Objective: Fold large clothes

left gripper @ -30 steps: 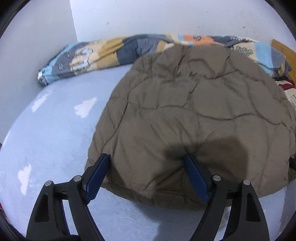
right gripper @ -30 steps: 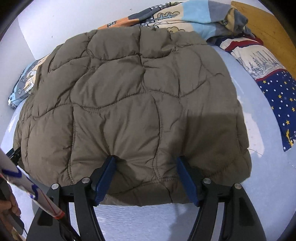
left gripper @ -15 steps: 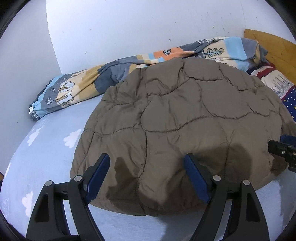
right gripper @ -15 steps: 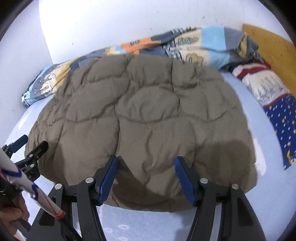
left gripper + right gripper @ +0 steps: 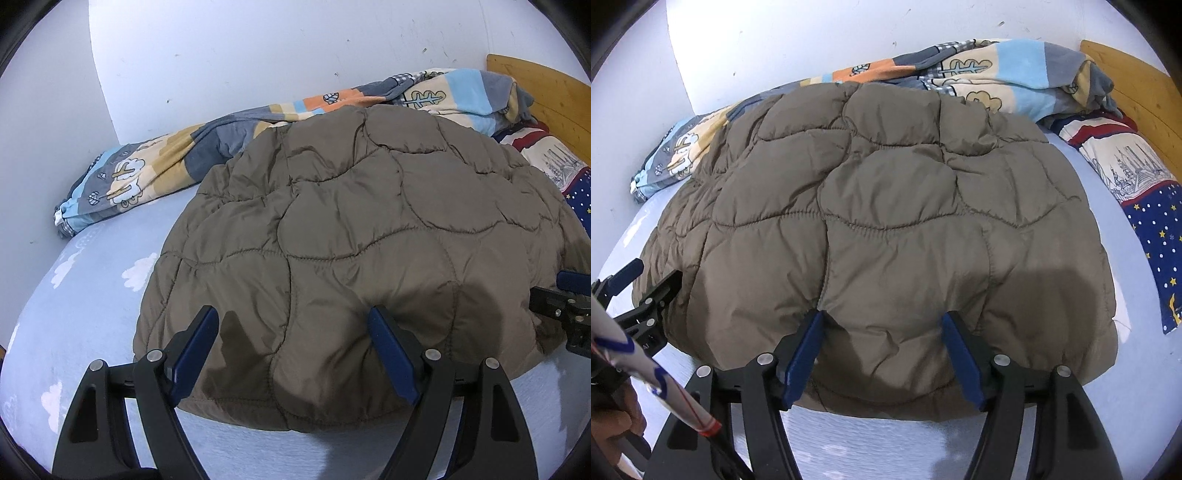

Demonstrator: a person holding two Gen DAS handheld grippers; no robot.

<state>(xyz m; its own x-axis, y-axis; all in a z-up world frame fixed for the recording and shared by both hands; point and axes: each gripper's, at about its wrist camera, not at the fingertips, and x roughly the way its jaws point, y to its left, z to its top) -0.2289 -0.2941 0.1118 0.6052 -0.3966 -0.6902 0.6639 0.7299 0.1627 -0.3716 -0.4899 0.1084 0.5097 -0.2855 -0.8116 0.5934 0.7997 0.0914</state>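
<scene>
Quilted brown jacket (image 5: 351, 236) lies bunched on the pale blue bed (image 5: 85, 295), its near hem between the spread blue pads of the left claw (image 5: 295, 350) and right claw (image 5: 882, 350), both released; beyond it, a patchwork blanket (image 5: 155, 173) lines the wall at upper frame.

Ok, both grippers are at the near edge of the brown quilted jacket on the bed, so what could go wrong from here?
Left gripper and right gripper straddle thick padding of the jacket: closing may pinch only the top layer, or let slick fabric slip. The far edge lies against the patterned blanket, which a lift could drag. The grippers sit close together, so the jacket's outer parts may sag.
</scene>
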